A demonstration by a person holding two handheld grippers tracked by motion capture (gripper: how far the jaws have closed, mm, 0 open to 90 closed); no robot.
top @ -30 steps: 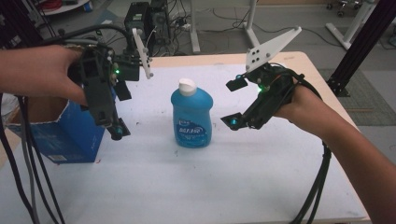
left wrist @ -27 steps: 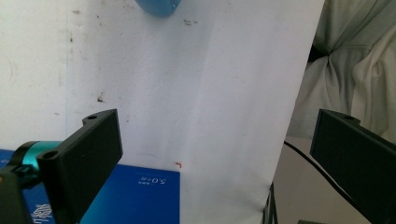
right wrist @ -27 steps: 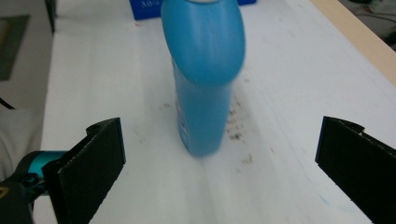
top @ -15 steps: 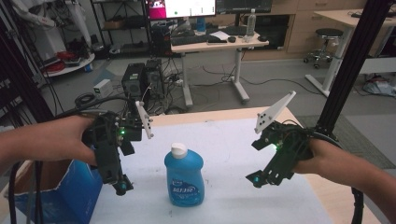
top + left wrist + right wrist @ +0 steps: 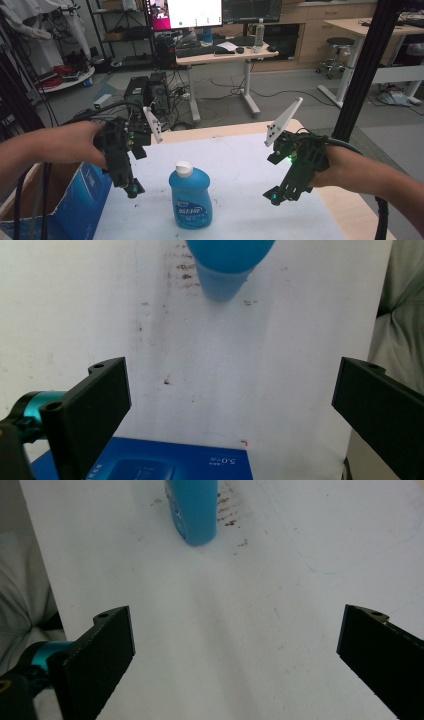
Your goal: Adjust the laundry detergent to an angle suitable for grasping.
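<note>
Lifted and drawn back toward the near edge since a moment ago, both grippers, with more of the room beyond now showing in the high view. Left gripper point(image 5: 131, 189) held above the table point(image 5: 240, 155) to the left of the blue bottle point(image 5: 190, 200), tips pointing down, apart from it. Jaws spread wide in the left gripper view, nothing between them but white table top point(image 5: 225, 365), with the bottle point(image 5: 227, 262) standing well ahead near the top edge and a blue box point(image 5: 165, 462) just beneath. Right gripper point(image 5: 276, 196) hovering on the other side of the bottle, tilted down and inward, likewise clear of it. Jaws spread wide again in the right gripper view, empty, over bare white surface point(image 5: 235, 630), bottle point(image 5: 192, 510) farther off at the top. Upright on the white table top between the two grippers, white cap point(image 5: 183, 169) on, label facing the near side. Cardboard box with a blue side point(image 5: 80, 200) just off the table's left edge, below the left hand point(image 5: 75, 145).
</note>
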